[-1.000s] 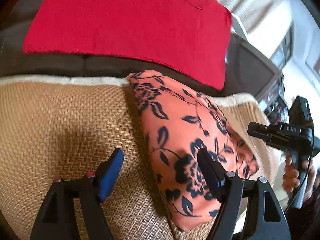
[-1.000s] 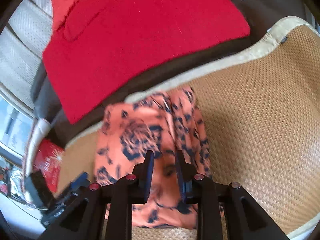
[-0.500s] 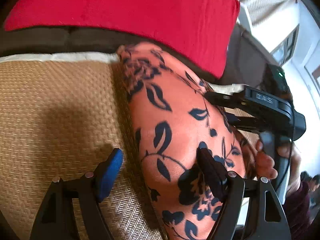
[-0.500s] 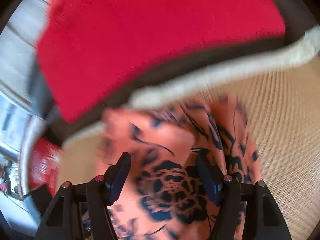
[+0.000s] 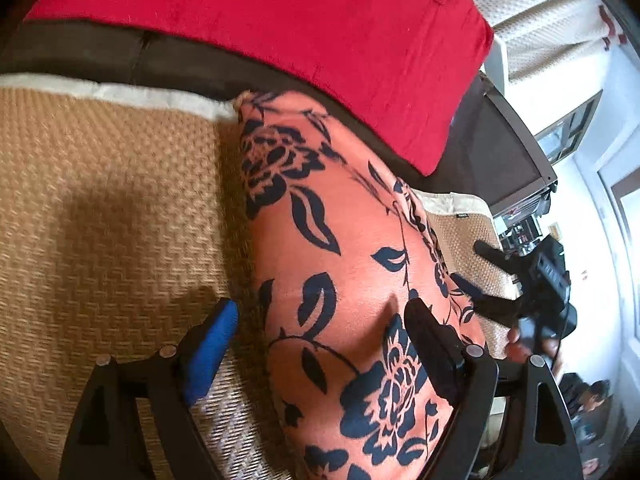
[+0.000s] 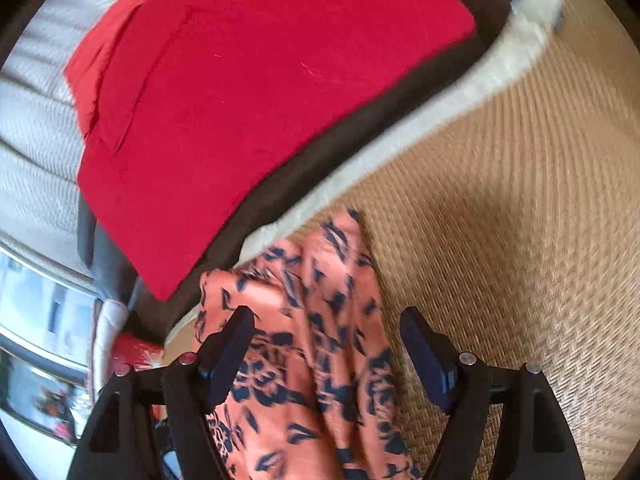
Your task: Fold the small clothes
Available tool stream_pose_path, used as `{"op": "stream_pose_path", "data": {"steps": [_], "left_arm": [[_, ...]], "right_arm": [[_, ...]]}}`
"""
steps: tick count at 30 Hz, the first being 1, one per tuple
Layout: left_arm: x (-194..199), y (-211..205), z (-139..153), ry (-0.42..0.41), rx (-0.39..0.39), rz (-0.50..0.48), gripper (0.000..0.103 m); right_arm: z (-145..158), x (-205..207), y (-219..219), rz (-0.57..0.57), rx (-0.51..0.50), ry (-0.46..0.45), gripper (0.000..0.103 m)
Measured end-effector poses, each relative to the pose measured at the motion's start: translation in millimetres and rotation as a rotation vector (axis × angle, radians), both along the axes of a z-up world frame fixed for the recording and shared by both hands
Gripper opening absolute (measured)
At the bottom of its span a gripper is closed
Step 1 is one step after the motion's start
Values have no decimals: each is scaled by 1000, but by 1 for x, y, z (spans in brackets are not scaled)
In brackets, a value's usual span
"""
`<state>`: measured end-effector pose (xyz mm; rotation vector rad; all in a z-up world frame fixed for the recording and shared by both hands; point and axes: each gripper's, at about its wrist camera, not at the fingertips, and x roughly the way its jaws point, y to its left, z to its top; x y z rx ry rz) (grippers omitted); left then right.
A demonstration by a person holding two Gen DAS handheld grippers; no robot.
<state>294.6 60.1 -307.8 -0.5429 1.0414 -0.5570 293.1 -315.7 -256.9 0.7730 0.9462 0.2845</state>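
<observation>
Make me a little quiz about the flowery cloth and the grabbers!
1. True or false: the right gripper is open.
2. What lies on the sofa beyond the floral cloth: A) blue towel B) red cloth C) white sock?
3. Fill in: the floral cloth lies on a woven ____.

Key: 1 true; 2 B; 3 mat.

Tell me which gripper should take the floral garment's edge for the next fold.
Probably left: the left gripper is open and straddles the floral garment at its long edge beside the woven mat. The right gripper is also open, but over its bunched middle.
</observation>
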Motion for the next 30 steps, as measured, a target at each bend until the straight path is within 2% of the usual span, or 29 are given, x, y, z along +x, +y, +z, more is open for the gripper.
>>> {"op": "stream_pose_path", "data": {"steps": [3, 7, 9, 12, 15, 18, 24, 30], "left_arm": [[3, -10, -5, 13, -8, -27, 86], [5, -22, -4, -13, 44, -28, 86], [7, -25, -5, -16, 50, -12, 86], [8, -35, -1, -41, 139, 10, 86], [2, -53, 11, -118, 282, 15, 86], [-3, -61, 17, -172, 371, 9, 86], [-3, -70, 20, -199, 429, 14, 86], [-7, -81, 23, -230, 475, 13, 86]], "right_arm": [[-18, 6, 7, 61, 45, 26, 80], [-37, 22, 27, 120, 5, 65, 79], [-39, 22, 35, 134, -4, 39, 79], [-38, 21, 46, 169, 1, 11, 80], [-37, 18, 51, 177, -26, -12, 79], [-39, 14, 48, 169, 7, -19, 79], [-30, -3, 36, 159, -22, -40, 79], [-29, -5, 44, 159, -39, -48, 79]]}}
